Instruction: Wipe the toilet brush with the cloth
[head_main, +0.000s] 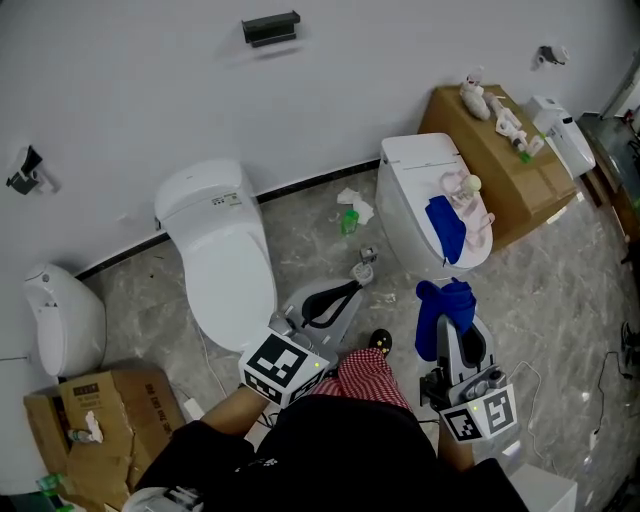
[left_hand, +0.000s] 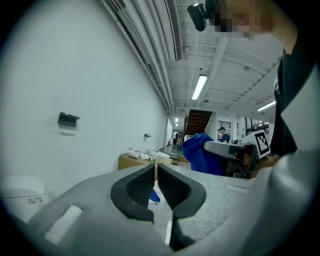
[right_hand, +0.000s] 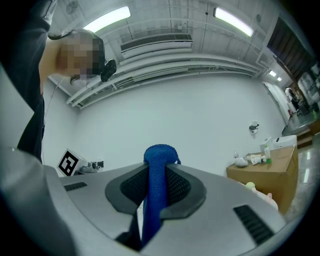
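Observation:
My left gripper points level over the floor between two toilets. Its jaws are shut on a thin pale stick, which looks like the toilet brush's handle. A small pale end shows just past the tips. My right gripper is to its right, shut on a blue cloth that bunches up over the jaws. In the right gripper view the cloth runs as a thick fold between the pads. The left gripper view shows the cloth and the right gripper close by at the right.
A white toilet stands left and a second one right, with another blue cloth and a pink item on its lid. Behind is a cardboard box. A green bottle lies on the floor; cartons sit at the lower left.

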